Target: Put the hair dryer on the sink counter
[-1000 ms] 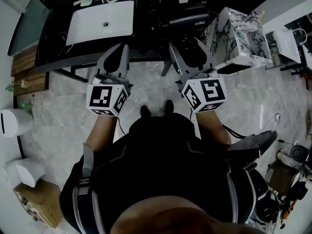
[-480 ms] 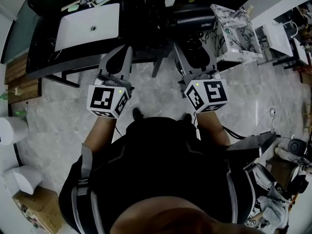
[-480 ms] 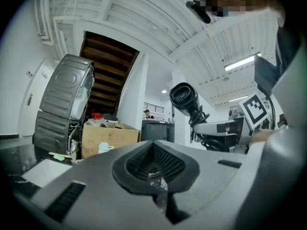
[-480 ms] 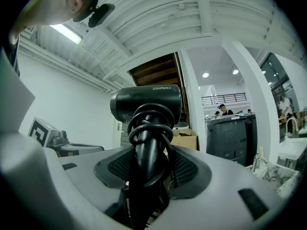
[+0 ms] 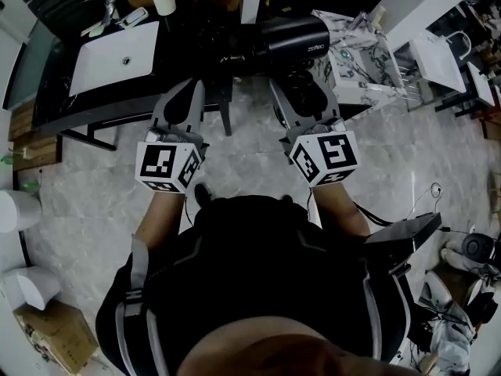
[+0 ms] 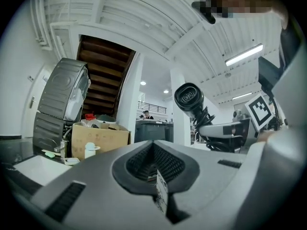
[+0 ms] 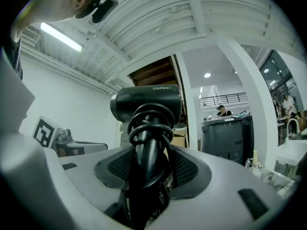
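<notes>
Right gripper view: jaws clamp black hair dryer, cord-wrapped handle; left gripper closed.

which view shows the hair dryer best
The right gripper view: the hair dryer fills the centre, its cord-wrapped handle clamped between the jaws. The head view shows only its barrel from above; the left gripper view shows it small.

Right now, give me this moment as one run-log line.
left tongs: shut, empty | right tongs: shut on hair dryer handle | hair dryer: not yet on sink counter
</notes>
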Motion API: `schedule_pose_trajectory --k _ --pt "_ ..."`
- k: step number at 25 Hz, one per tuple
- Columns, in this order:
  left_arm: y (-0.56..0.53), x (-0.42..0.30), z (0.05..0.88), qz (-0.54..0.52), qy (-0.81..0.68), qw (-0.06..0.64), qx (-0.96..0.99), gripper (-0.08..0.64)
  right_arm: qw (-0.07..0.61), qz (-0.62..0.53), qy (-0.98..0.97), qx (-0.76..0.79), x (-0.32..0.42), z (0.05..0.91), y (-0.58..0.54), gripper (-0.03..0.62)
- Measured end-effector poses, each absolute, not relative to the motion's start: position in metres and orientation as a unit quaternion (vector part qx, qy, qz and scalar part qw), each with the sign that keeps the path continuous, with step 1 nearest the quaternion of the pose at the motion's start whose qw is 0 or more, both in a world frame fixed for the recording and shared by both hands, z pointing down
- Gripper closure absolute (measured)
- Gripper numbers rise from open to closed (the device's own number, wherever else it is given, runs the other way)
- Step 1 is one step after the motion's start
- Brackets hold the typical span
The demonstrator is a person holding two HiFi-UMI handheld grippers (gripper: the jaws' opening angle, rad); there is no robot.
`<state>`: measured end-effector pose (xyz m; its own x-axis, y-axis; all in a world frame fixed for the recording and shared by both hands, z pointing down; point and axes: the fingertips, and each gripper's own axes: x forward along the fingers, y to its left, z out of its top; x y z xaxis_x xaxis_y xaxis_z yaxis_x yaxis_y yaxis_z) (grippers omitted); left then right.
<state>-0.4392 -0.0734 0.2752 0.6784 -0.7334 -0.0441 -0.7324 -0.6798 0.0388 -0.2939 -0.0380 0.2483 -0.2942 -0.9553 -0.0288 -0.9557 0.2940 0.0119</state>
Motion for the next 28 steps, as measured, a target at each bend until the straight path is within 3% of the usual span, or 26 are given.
schedule_pose_trajectory --k 10,28 --pt "-0.031 -0.353 0.280 0.002 -0.407 -0.005 0.913 0.558 0.045 0.007 0.806 -0.590 -0.197 0.254 -0.012 0.368" --pt "0.042 -0.198 0.301 0.015 -0.410 -0.011 0.912 0.558 0.039 0.010 0.814 -0.580 -0.054 0.281 0.063 0.368"
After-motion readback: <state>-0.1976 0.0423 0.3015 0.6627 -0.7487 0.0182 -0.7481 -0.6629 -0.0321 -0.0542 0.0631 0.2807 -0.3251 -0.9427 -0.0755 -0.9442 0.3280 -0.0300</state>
